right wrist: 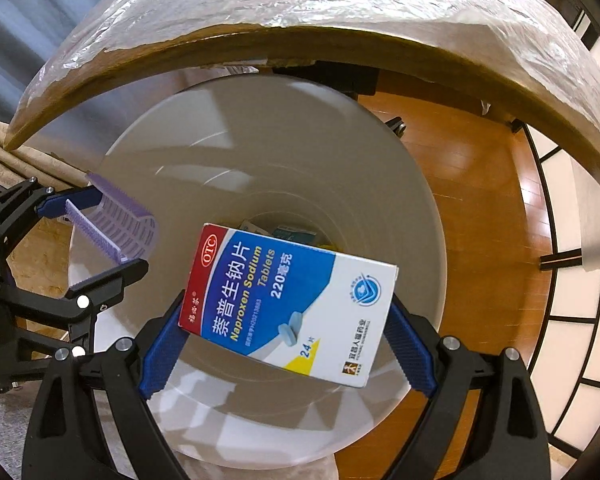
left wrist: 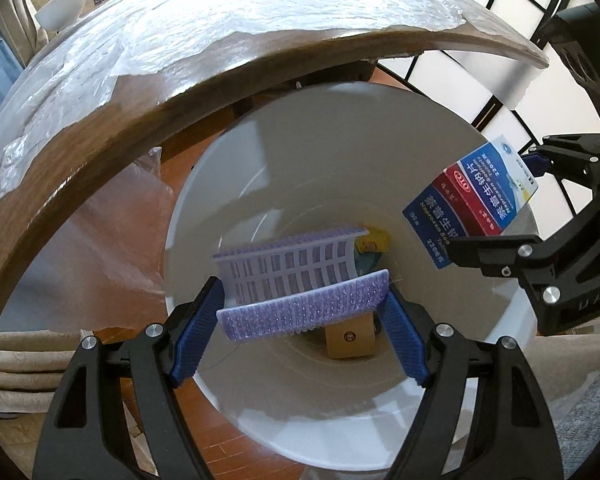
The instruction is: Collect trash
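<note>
A purple hair roller [left wrist: 300, 280] is pinched across its ends by the left gripper [left wrist: 304, 320], and a tablet box [right wrist: 288, 304] by the right gripper [right wrist: 288, 344], both above the white bin [left wrist: 380, 152] below the counter [left wrist: 260, 56] edge. Both are judged light; the cardboard could be crushed.

Bin [left wrist: 380, 128] below table edge [left wrist: 260, 64]; trash [left wrist: 350, 340] inside it.

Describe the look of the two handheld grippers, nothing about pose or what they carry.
Left gripper and right gripper match: black skeletal frames with cut-out slots, silver round screw heads at the joints, and blue ribbed pads lining the fingers. Pale embossed lettering marks the right one's body. No cables or sleeves show.
</note>
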